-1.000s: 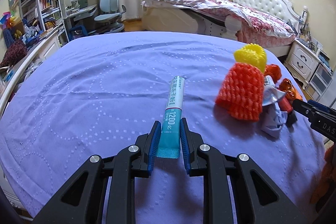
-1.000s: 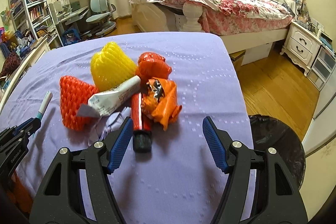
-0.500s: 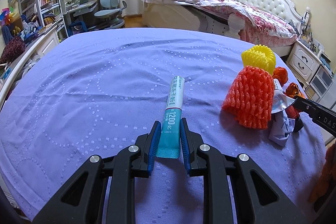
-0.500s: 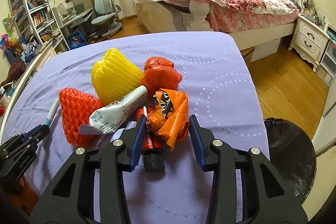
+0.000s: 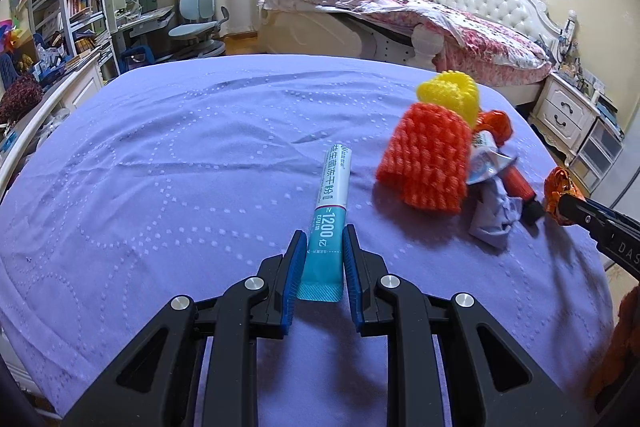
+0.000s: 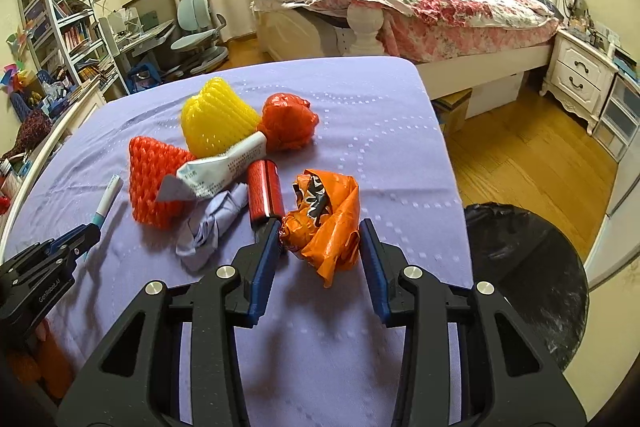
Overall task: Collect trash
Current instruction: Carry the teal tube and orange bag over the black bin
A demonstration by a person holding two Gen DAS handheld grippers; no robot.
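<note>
The right gripper (image 6: 320,239) is clamped on the crumpled orange wrapper (image 6: 326,219), both blue pads pressing its sides, at the near edge of the trash heap. The step in hand is carrying that wrapper to the black-lined bin (image 6: 528,275), which stands on the floor just off the table's right edge. To do it well, lift straight up first — the red tube (image 6: 264,193) lies touching the left pad and could get dragged along — then swing right and let go only once fully over the bin's mouth, since the light foil may drift.

The left gripper (image 5: 322,267) is closed on the teal-and-white sachet (image 5: 329,223), pinching its near end while the rest lies flat on the purple tablecloth (image 5: 160,167). A flat lift keeps it from buckling.
</note>
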